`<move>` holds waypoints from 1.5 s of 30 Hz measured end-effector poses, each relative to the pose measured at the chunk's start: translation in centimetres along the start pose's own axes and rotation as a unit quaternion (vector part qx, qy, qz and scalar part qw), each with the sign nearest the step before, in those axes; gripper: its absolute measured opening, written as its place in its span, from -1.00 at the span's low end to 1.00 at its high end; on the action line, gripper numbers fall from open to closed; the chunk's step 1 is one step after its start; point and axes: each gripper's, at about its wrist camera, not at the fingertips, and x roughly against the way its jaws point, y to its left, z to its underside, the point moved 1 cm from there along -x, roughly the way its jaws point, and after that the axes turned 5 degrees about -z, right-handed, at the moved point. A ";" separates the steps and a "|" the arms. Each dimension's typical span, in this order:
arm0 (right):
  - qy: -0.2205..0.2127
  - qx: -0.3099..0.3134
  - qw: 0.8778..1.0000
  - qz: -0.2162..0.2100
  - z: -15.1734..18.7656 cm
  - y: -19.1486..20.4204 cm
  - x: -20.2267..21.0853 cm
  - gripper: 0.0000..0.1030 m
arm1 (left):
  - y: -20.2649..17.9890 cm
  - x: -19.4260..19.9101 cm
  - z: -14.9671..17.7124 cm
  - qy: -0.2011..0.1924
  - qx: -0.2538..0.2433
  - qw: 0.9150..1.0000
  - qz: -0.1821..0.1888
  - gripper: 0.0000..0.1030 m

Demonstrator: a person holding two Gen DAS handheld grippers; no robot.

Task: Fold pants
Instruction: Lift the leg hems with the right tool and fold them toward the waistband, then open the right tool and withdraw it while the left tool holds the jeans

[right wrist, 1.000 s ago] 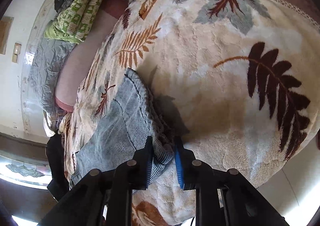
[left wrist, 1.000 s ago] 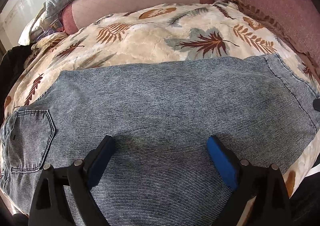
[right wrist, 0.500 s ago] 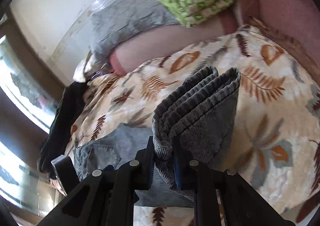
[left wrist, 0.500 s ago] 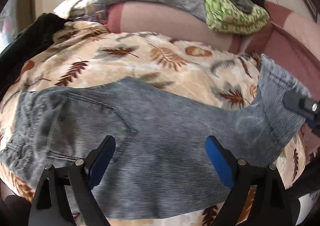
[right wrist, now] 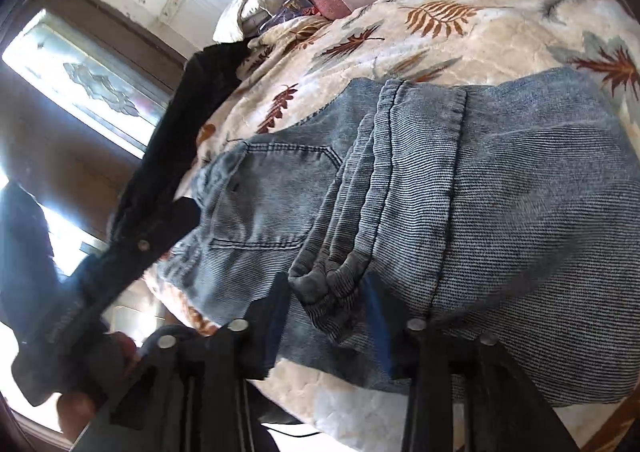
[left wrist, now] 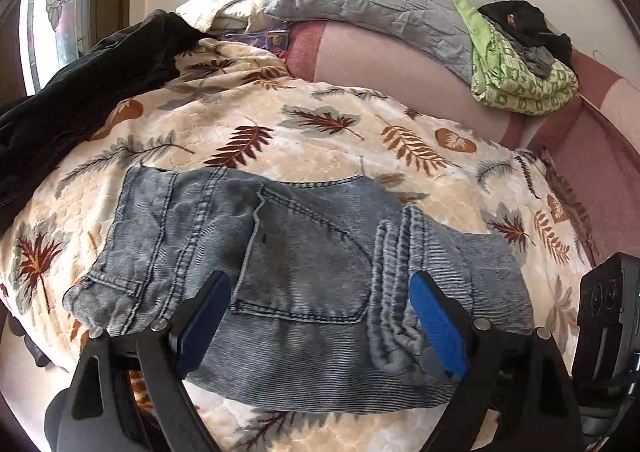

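Pants (left wrist: 304,264): your folded denim lies flat on the leaf-print blanket (left wrist: 280,131), leg hems doubled over onto the seat beside the back pocket (left wrist: 308,252).
Left gripper (left wrist: 320,328): your fingers are spread wide above the pants, holding nothing.
Right gripper (right wrist: 326,316): your fingers straddle the bunched hem (right wrist: 332,276), slightly parted, not pinching it.

Left tongs (left wrist: 320,322) wide apart over jeans (left wrist: 296,252), gripping nothing. Jeans folded on leaf blanket (left wrist: 280,131), leg hems (left wrist: 394,284) stacked across the seat, beside back pocket (left wrist: 304,276). Right blue pad (left wrist: 438,326) touching hem stack. Black garment (left wrist: 92,91) far left. Grey pillow (left wrist: 384,7) and green cloth (left wrist: 520,71) behind. Right tongs' body (left wrist: 604,316) at right edge.
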 end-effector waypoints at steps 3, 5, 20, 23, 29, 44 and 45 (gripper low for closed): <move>-0.053 -0.045 0.997 -0.036 0.4 -1.5 4.1 0.24 | -2.3 0.5 -0.3 -0.010 -0.017 1.000 0.015 0.76; -0.092 -0.078 0.991 -0.055 0.8 -3.3 6.8 0.27 | -3.8 0.2 -0.2 -0.003 -0.029 0.999 0.025 0.76; -0.090 -0.177 0.980 -0.007 -8.3 -12.4 10.7 0.50 | -6.8 -6.3 4.8 0.124 -0.098 0.987 -0.019 0.78; -0.040 -0.181 0.982 0.029 -10.9 -14.6 8.1 0.48 | -6.7 -6.0 5.1 0.114 -0.099 0.988 -0.018 0.78; -0.006 -0.122 0.987 0.105 -13.2 -14.1 4.6 -0.63 | -6.7 -5.9 5.6 0.101 -0.107 0.989 -0.018 0.79; -0.067 -0.111 0.992 -0.008 -6.9 -8.7 10.6 0.24 | -6.5 -2.9 2.7 0.041 -0.088 0.995 0.005 0.78; -0.055 -0.117 0.992 -0.015 -5.8 -8.8 10.1 0.25 | -6.6 -3.4 2.6 0.046 -0.089 0.995 0.003 0.78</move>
